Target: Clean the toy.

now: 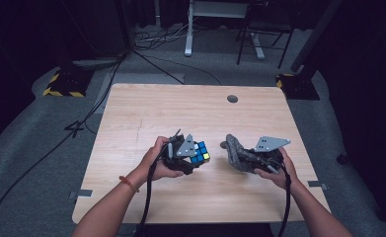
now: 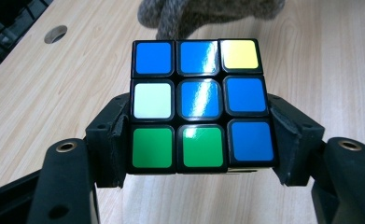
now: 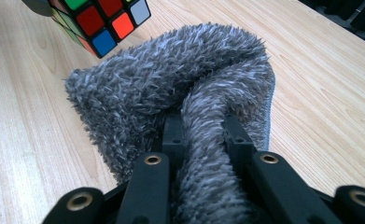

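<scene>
Left gripper pinching puzzle cube by opposite side faces, cube lifted off table, blue-heavy face toward its camera. Right gripper pressed together on fold of grey fluffy cloth — bunch stands ahead of jaws. Cube lies just ahead-left of cloth, apart, not touching. Judgement: wipe needs right gripper carrying cloth across short gap onto cube — right hand nearer.

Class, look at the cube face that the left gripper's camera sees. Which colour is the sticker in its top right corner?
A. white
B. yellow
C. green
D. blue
B: on the Rubik's cube clamped in the left gripper, the top right sticker is yellow.
</scene>
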The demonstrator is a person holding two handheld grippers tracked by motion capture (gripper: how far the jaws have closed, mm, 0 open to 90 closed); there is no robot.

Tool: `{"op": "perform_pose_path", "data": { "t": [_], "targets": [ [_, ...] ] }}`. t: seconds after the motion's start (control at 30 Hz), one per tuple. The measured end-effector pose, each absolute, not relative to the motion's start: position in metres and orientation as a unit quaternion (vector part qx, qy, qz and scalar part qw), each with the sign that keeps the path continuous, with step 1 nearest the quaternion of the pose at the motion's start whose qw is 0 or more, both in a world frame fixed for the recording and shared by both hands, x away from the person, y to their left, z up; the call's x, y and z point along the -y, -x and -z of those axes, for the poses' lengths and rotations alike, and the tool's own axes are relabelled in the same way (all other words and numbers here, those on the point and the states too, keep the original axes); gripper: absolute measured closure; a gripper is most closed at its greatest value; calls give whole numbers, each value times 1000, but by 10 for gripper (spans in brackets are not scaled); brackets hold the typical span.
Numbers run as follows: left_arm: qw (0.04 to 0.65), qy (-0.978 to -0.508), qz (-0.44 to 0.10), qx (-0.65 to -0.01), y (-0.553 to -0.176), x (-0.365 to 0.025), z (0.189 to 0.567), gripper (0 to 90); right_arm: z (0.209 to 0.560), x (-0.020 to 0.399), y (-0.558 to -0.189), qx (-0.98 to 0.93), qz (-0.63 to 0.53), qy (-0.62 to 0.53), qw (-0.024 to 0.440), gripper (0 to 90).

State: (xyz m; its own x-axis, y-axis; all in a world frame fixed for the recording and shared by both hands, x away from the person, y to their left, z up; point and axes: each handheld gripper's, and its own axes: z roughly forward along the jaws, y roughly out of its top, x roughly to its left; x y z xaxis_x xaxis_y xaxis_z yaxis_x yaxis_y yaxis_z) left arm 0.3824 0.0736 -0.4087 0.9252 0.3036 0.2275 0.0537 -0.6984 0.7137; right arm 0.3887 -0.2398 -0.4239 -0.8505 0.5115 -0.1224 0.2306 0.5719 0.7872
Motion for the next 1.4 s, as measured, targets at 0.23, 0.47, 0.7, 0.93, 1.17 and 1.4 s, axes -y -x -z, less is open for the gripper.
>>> {"op": "perform_pose_path", "data": {
  "t": [0.23,0.47,0.7,0.93,1.17,1.4],
  "targets": [
    [386,-905,-152,-100,-380,-75,416,335,428,244,-385,-875,-400,-212,169,760],
    [375,-911,-144,-98,-371,-75,428,334,437,248,-374,-884,-387,-209,158,754],
    [360,-913,-131,-137,-370,-85,445,333,456,260,-372,-894,-346,-229,169,720],
    [343,-919,-119,-156,-368,-88,459,328,466,269,-376,-889,-339,-255,176,648],
    [340,-919,-118,-164,-364,-92,462,304,468,270,-375,-884,-342,-263,177,540],
    [322,-926,-107,-166,-354,-104,466,234,460,269,-370,-878,-360,-256,183,355]
  ]
}}
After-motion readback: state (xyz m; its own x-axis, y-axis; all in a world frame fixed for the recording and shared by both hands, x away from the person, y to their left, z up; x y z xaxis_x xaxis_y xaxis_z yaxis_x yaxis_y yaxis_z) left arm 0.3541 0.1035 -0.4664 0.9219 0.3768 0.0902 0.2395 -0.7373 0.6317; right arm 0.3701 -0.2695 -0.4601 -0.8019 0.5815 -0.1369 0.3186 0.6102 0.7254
